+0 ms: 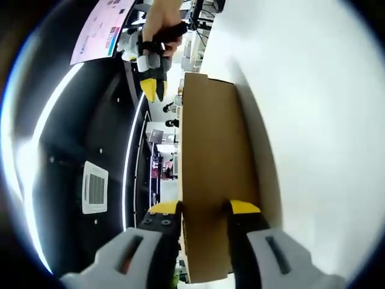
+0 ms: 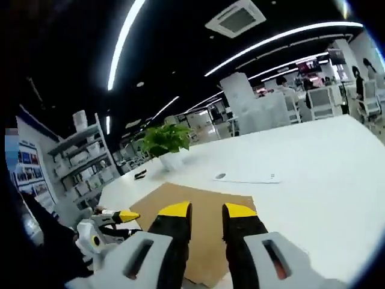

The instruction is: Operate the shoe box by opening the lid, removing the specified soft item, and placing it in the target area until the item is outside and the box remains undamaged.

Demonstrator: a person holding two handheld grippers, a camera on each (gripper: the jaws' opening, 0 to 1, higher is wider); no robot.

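The brown cardboard shoe box lid [image 1: 213, 168] runs up the left gripper view from between my left gripper's [image 1: 204, 208] yellow-tipped jaws, which are shut on its near edge. A hand holds my right gripper [image 1: 154, 84] beyond the lid's far corner, its yellow tips close together and holding nothing. In the right gripper view the lid [image 2: 204, 205] lies flat on the white table [image 2: 313, 174] under my right gripper [image 2: 207, 211], whose jaws stand just above the cardboard. My left gripper [image 2: 117, 217] comes in at the lid's left edge. The box's inside and the soft item are hidden.
A sheet of paper [image 2: 246, 177] lies on the table beyond the box. A potted green plant [image 2: 165, 141] stands at the table's far left. Shelves [image 2: 84, 162] line the left wall, and chairs and people are at the far right.
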